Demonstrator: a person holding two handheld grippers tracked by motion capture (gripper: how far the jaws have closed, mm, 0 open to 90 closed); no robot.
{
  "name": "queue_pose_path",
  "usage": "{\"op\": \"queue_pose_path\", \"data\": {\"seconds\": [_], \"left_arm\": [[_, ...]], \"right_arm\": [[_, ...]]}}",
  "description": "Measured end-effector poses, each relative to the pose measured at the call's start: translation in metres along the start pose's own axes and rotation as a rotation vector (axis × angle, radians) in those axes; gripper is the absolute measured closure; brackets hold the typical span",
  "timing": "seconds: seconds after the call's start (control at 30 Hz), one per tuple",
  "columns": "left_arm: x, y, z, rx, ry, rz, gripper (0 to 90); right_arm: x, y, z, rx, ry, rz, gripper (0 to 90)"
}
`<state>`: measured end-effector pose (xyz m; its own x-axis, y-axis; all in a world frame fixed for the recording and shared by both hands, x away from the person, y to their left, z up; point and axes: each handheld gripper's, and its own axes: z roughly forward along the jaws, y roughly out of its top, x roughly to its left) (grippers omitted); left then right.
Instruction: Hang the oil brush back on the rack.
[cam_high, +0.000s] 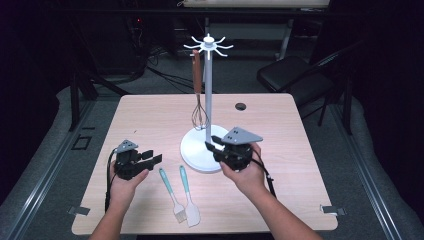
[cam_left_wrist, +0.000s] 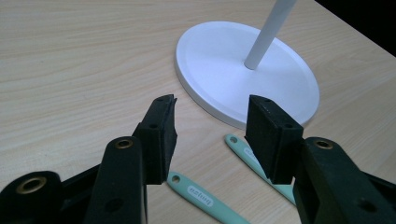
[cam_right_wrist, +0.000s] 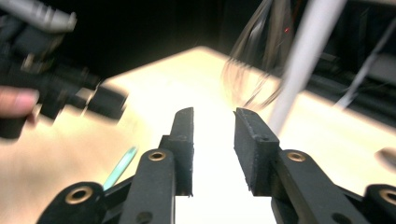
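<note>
high view: the whisk (cam_high: 199, 95) is hanging from a hook of the white rack (cam_high: 208, 100), up and beyond the right claw (cam_high: 216, 145), and nothing is touching it. the right claw is sitting low over the rack's round base (cam_high: 192, 150), its jaws standing apart with nothing between them; no grasp is in place. in the right gripper view the same jaws are showing a clear gap, with the whisk wires (cam_right_wrist: 252, 70) blurred ahead and above.

the left claw (cam_high: 150, 159) is resting near the table (cam_high: 150, 115), released and empty. just ahead of it and to its right, the brush (cam_high: 172, 195) and the spatula (cam_high: 189, 197) are lying side by side on the table, their green handles pointing toward the base. in the left gripper view both handles are sitting below the open jaws, untouched.

judged step: one utensil is hung and the next pickup is pending. the next move is calling for a claw lowering over one green handle, aligning its jaws across it, then clenching.
</note>
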<state>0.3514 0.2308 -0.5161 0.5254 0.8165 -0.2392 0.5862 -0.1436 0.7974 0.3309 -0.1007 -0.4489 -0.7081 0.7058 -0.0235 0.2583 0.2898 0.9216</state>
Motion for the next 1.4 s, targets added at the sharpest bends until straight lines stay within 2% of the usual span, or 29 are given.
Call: {"op": "queue_pose_path", "data": {"seconds": [0.17, 0.33, 0.53, 0.67, 0.83, 0.9, 0.93, 1.03, 1.1, 1.13, 1.33, 1.4], "left_arm": [[0.0, -0.001, 0.001, -0.001, 0.0, 0.004, 52.4], [0.0, -0.002, 0.002, 0.0, 0.005, 0.004, 52.4], [0.001, -0.003, 0.003, 0.004, 0.006, 0.001, 52.4], [0.0, -0.003, 0.003, 0.01, 0.004, 0.005, 52.4], [0.001, -0.003, 0.003, 0.009, 0.005, 0.004, 52.3], [0.001, -0.003, 0.003, 0.007, 0.004, 0.001, 52.3], [0.001, -0.003, 0.003, 0.007, 0.004, 0.001, 52.2], [0.001, -0.003, 0.003, 0.008, 0.002, 0.003, 52.1], [0.001, -0.003, 0.003, 0.008, 0.002, 0.002, 52.1], [0.001, -0.003, 0.003, 0.006, 0.002, 0.003, 52.1], [0.002, -0.003, 0.002, 0.004, 0.001, -0.002, 52.1], [0.002, -0.003, 0.002, 0.004, 0.003, -0.002, 52.1]], "right_arm": [[0.022, -0.038, 0.02, 0.093, 0.055, 0.027, 65.5], [0.04, -0.073, 0.044, 0.21, 0.088, 0.012, 64.3], [0.061, -0.096, 0.063, 0.301, 0.13, -0.001, 62.9], [0.072, -0.103, 0.07, 0.319, 0.15, 0.008, 59.6], [0.077, -0.107, 0.076, 0.351, 0.134, -0.003, 59.3], [0.079, -0.108, 0.078, 0.382, 0.137, 0.015, 58.5], [0.08, -0.109, 0.079, 0.378, 0.136, 0.016, 59.0], [0.083, -0.107, 0.08, 0.386, 0.129, -0.013, 66.3], [0.085, -0.106, 0.08, 0.398, 0.133, -0.01, 72.2], [0.085, -0.105, 0.079, 0.41, 0.131, -0.019, 72.9], [0.079, -0.103, 0.076, 0.425, 0.118, 0.018, 78.6], [0.075, -0.103, 0.073, 0.442, 0.111, 0.007, 79.7]]}}
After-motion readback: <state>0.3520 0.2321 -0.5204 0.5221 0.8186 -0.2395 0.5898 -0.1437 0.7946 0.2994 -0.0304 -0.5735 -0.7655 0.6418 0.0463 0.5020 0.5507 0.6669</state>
